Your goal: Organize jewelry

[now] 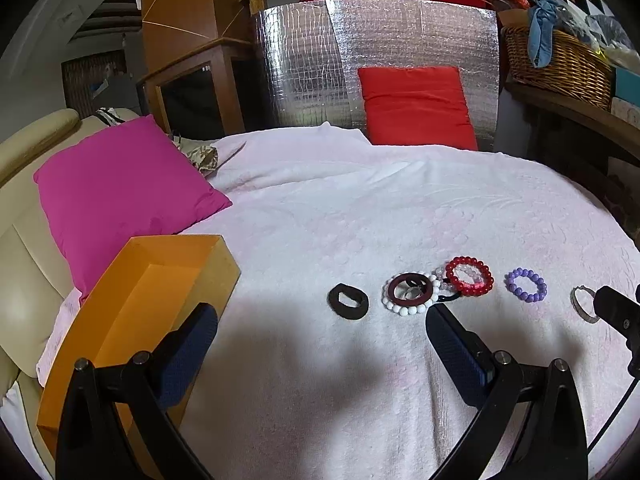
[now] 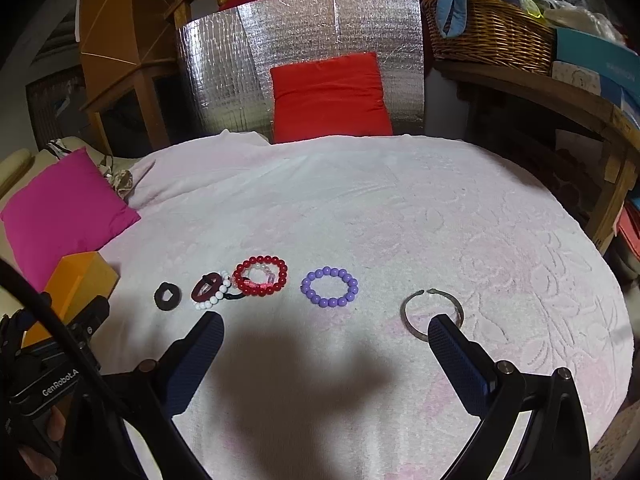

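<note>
Since the orange box at lower left looks empty, sorting seems unstarted: black scrunchie, red bead bracelet, purple bead bracelet and metal bangle all lie mid-frame on the pink blanket. Left gripper and right gripper both hang spread wide, holding nothing.

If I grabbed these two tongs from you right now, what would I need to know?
Left tongs: open, empty, hovering near the black hair tie.
Right tongs: open, empty, near the silver bangle.
On the pink blanket, in a row: hair tie, a tangled pile with the white bead bracelet and red bead bracelet, then the purple bead bracelet, then the bangle.
Orange box at left looks empty.
Done: nothing visibly. Left: likely everything into the box.
</note>
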The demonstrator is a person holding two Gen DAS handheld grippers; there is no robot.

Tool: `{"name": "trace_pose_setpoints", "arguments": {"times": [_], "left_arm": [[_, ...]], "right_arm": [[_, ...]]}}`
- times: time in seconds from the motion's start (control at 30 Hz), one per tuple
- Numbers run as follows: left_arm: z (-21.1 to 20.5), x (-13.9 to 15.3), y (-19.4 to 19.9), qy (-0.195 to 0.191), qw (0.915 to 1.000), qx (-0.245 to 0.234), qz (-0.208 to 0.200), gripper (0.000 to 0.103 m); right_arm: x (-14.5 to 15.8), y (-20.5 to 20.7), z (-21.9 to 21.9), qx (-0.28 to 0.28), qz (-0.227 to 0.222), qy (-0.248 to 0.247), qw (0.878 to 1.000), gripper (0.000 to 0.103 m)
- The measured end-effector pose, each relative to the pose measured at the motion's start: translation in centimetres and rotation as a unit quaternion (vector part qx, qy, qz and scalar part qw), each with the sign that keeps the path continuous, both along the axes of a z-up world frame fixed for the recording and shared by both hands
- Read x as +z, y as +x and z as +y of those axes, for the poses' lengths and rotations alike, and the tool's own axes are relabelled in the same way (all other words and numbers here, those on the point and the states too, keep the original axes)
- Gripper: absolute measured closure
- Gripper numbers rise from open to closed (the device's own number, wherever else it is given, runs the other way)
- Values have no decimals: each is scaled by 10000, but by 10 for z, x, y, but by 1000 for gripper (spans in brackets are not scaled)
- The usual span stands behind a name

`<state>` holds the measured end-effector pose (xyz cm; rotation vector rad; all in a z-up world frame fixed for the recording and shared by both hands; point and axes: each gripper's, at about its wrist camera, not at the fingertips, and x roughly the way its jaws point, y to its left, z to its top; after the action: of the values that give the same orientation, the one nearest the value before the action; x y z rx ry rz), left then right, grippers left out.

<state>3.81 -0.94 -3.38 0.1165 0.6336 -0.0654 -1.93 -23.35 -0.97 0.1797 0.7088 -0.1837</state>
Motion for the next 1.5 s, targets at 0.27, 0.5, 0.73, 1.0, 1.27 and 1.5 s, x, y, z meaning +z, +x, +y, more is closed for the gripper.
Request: {"name": "trace_pose_setpoints", "arguments": {"times": [0.27, 0.5, 0.73, 1.0, 1.27, 1.5], "left_arm": [[2, 0, 0, 1, 10000, 16, -12, 0], [1, 0, -1, 48, 10000, 12, -21, 0], [1, -1, 0, 51, 10000, -12, 20, 0], [1, -21, 19, -318, 9955, -423, 790, 0], [9, -31, 31, -271, 9912, -508, 1192, 0], [10, -39, 43, -127, 9890, -531, 1376, 0]], "right_arm": [[-2, 2, 4, 27, -1, -25, 10000, 0], [-2, 3, 4, 15, 12, -18, 10000, 0], [-3, 2, -1, -14, 29, -38, 10000, 0], [-6, -4, -45, -176, 158, 21, 9997, 0], [-25, -12, -130, -844, 375, 1139, 9892, 2], [-47, 28, -122, -660, 846, 1025, 9889, 6]]}}
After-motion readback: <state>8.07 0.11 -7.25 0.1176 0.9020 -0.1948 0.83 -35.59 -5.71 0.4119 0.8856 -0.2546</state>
